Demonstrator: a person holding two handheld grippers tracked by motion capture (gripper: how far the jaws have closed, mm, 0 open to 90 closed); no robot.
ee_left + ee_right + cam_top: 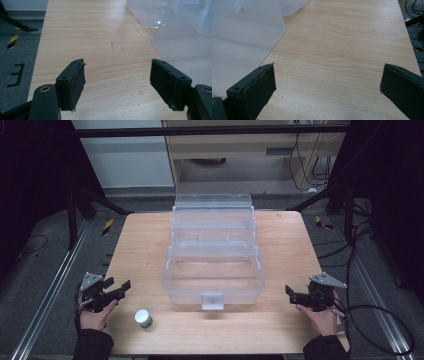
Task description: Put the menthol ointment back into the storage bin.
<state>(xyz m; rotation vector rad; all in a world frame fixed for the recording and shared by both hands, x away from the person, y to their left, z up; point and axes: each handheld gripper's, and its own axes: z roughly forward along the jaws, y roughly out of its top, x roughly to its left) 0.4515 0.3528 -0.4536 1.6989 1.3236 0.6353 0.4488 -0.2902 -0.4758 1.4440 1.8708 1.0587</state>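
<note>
The small white-capped jar (143, 318) is standing upright on the worktop (280, 330), just right of the left gripper (120, 287) and in front of the clear tiered organizer box (213, 270). Both the left and right gripper (290, 292) are hovering released, holding nothing; the left is sitting far nearer.

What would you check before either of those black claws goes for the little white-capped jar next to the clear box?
1. Left gripper jaws wide apart, nothing between them: ok.
2. Right gripper jaws wide apart, nothing between them: ok.
3. Small jar upright on the table, near the left gripper: ok.
4. Clear box open at the top: ok.
5. Bare wood between left gripper and jar: ok.
6. Jar's cap screwed tight: cannot tell.
</note>
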